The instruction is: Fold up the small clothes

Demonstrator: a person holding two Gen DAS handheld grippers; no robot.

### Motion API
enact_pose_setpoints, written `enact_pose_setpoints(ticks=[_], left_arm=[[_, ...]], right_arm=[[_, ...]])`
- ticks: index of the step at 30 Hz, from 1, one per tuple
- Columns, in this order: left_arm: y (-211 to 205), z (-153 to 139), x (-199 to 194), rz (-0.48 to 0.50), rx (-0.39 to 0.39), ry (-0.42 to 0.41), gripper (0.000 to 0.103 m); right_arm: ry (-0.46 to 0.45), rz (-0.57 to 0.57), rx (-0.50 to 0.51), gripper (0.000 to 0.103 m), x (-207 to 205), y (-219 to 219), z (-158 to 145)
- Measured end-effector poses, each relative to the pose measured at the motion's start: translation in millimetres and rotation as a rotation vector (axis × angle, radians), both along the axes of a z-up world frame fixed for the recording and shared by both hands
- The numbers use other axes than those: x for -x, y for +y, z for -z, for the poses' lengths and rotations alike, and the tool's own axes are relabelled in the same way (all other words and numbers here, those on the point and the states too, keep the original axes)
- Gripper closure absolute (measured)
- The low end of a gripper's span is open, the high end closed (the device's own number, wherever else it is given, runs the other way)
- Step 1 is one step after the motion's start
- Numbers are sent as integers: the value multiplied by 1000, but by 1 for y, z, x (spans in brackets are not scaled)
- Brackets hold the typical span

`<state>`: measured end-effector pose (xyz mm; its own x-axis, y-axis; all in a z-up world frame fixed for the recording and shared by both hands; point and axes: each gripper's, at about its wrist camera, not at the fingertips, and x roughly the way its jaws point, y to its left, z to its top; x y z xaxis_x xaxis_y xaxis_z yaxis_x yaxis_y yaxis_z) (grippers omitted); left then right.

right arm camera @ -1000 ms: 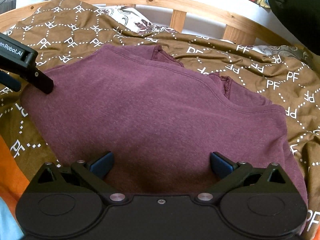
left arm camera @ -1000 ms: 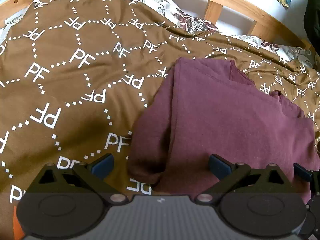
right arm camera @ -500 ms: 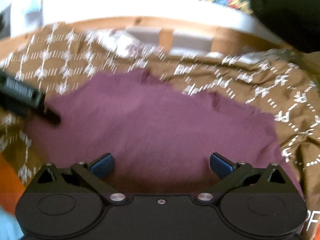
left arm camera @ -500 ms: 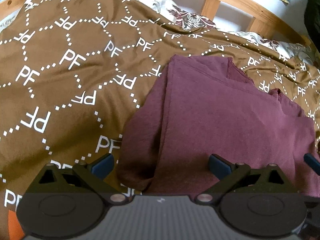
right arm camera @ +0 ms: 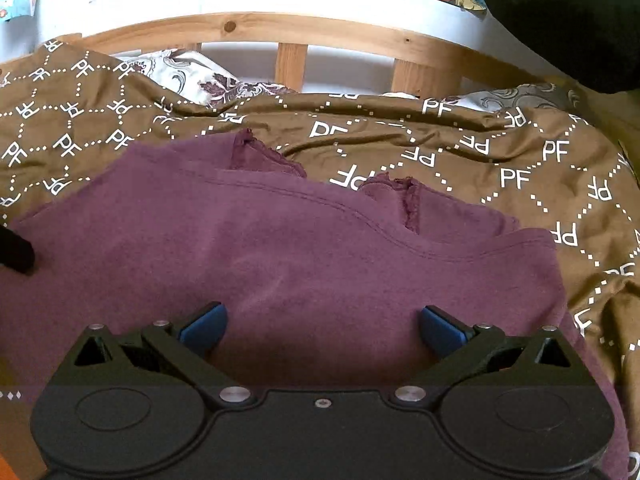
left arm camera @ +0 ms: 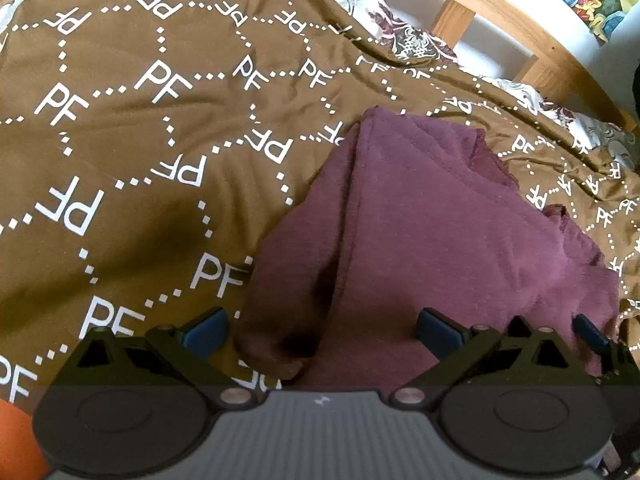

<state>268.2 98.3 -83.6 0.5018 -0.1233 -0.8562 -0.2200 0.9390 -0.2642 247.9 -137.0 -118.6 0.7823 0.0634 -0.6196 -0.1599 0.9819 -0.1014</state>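
A maroon top (left arm camera: 448,232) lies folded over on the brown bedspread (left arm camera: 132,152), its left side bunched into a thick fold. My left gripper (left arm camera: 322,330) stands open over that near left corner, nothing between its blue pads. In the right wrist view the same maroon top (right arm camera: 304,264) spreads wide, hem seam curving across it and lace-edged straps at the far side. My right gripper (right arm camera: 322,330) hovers open over its near edge. The tip of the left gripper (right arm camera: 16,250) shows at the left border, and the right gripper's blue finger (left arm camera: 590,330) at the right edge of the left wrist view.
A wooden bed rail (right arm camera: 292,32) with slats runs behind the bedspread (right arm camera: 500,152) against a white wall. Floral sheet (right arm camera: 188,76) shows at the far edge. A dark garment (right arm camera: 568,16) hangs top right. Orange fabric (left arm camera: 16,440) lies at the near left.
The left gripper has drifted forward, so the top's left fold sits larger and nearer. The right gripper tilted up after a blurred motion, showing more wall and rail. Both stayed open.
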Motion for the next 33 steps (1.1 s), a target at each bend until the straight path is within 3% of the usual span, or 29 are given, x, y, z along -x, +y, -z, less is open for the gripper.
enact_pose_setpoints(ticks=[4,11,14,17,23,29,33], left_arm=[[2,4,-5,-5,-5,-1,1],[3,8,-24,32,-53,-88,1],[5,12,-31,47,-52,-81,1],[4,15,-31,56,-61,-71,1],[3,13,-27,71,-59,-47,1],[-3,7,-23,137,-91,-89,18],[1,6,-22,136,-63,-89,29]], right_arm=[[-3,-6,-18,1,8,-4,-3],[57,-20,-24,1,20,-7,-13],[122,-71,1,1,28,-1,-9],[118,-103,54,0,34,6,-7],[147,-95,22,1,29,4,-4],[143,-97,23,0,30,3,-4],[143,-98,21,1,30,2,-4]])
